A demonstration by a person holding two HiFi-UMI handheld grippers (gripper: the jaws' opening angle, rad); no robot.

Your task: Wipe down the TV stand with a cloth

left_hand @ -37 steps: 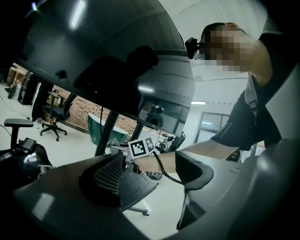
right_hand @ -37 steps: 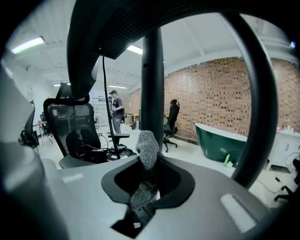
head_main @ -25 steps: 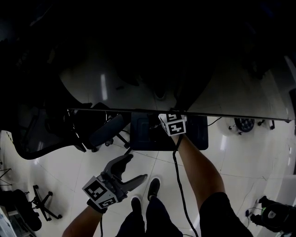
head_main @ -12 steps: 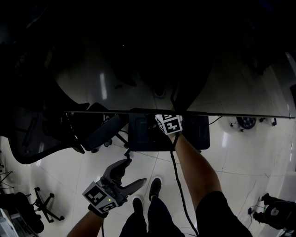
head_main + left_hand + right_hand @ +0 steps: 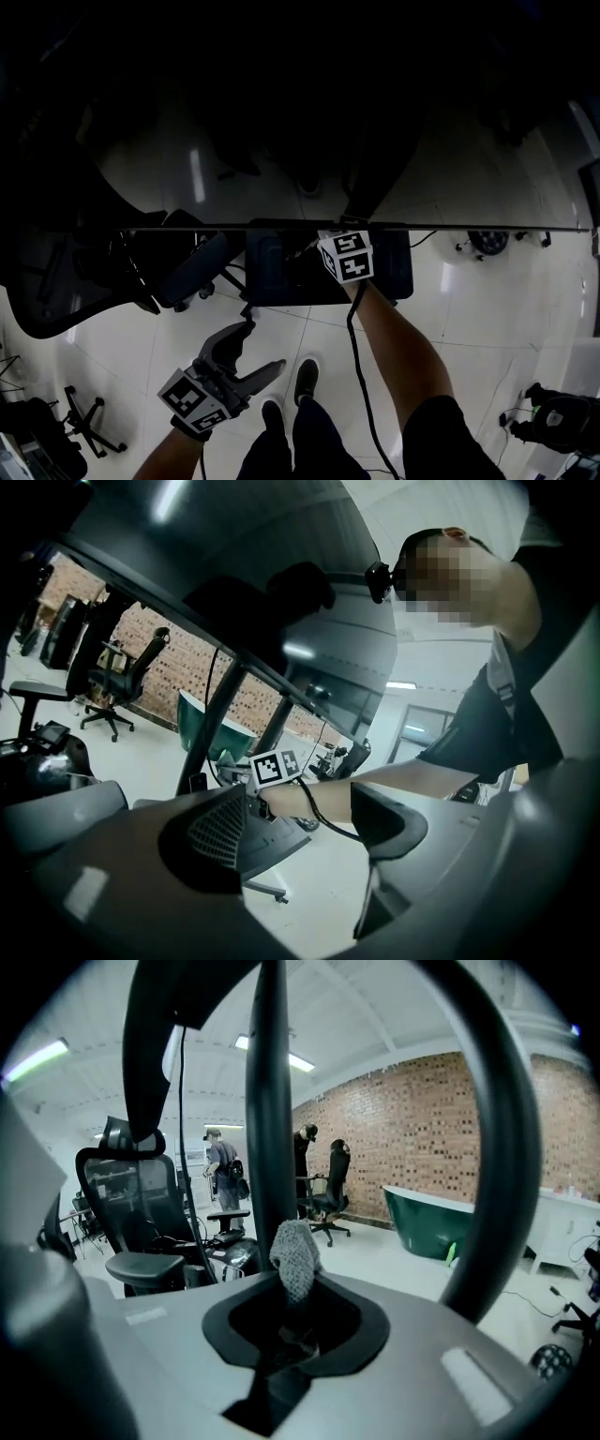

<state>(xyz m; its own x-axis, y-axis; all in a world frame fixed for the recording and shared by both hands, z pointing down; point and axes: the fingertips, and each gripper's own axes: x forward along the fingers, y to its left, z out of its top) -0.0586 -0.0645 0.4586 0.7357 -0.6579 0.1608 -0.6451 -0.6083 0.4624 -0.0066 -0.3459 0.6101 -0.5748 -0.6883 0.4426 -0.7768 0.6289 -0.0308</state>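
Two grippers are in use. The left gripper (image 5: 263,346), nearest, hangs over the floor (image 5: 487,309) with its jaws wide apart and empty. The right gripper (image 5: 292,1312) is clamped on a grey cloth (image 5: 295,1258), which projects upright from the jaws just before the stand (image 5: 269,1101). A chair (image 5: 131,1232) stands beyond.

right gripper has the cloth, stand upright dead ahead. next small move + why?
Probably ease the right gripper forward until the cloth presses on the black upright, then wipe along it. The cloth is pinched between its jaws and pokes out right in front of that upright; whether it touches yet I cannot tell. The left gripper hangs low, open and empty.
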